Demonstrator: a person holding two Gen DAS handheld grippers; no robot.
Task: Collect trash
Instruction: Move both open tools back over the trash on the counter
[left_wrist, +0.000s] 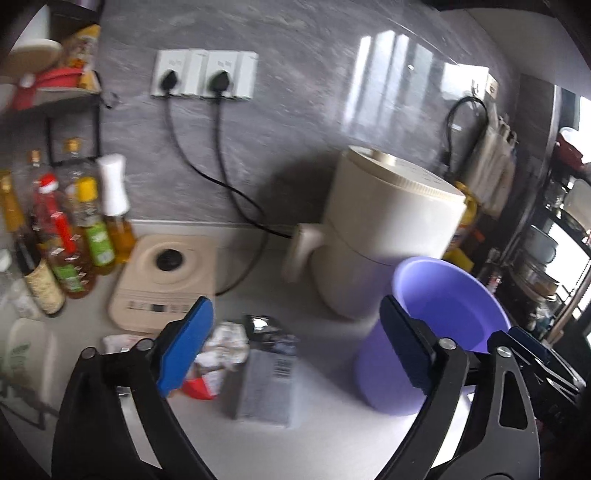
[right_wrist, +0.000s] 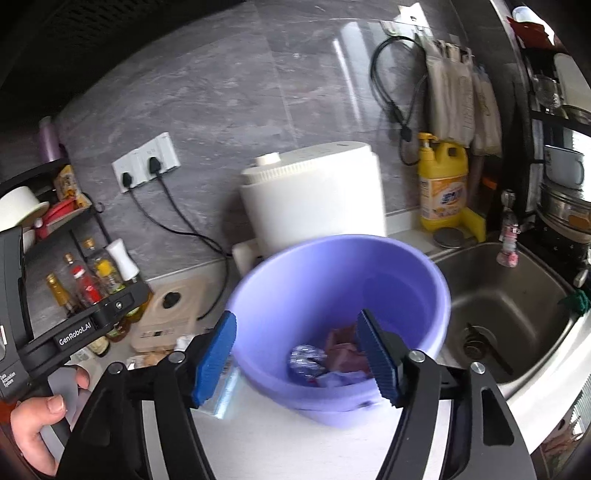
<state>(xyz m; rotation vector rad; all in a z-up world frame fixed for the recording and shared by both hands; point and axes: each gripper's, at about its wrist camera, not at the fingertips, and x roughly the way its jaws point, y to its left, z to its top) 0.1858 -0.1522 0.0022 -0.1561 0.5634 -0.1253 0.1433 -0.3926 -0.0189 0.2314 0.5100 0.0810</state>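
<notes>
A purple bucket (right_wrist: 258, 280) stands on the white counter and holds several crumpled wrappers (right_wrist: 314, 365). My right gripper (right_wrist: 295, 358) hangs open over its near rim, with nothing pressed between the blue pads. A clear packet (right_wrist: 225, 387) lies on the counter just behind its left finger. In the left wrist view my left gripper (left_wrist: 295, 347) is wide open above loose trash: a crumpled white wrapper (left_wrist: 225, 343), a dark grey packet (left_wrist: 269, 373) and a red-and-white scrap (left_wrist: 201, 386). The bucket (left_wrist: 380, 373) stands to its right.
A white appliance (left_wrist: 388, 229) stands behind the bucket, and a beige base unit (left_wrist: 166, 273) and oil bottles (left_wrist: 74, 229) are at the left. Cords run from the wall sockets (left_wrist: 203, 74). A steel sink (right_wrist: 509, 306) lies to the right, with a yellow detergent bottle (right_wrist: 443, 184) behind it. A hand (right_wrist: 37, 424) holds the left gripper.
</notes>
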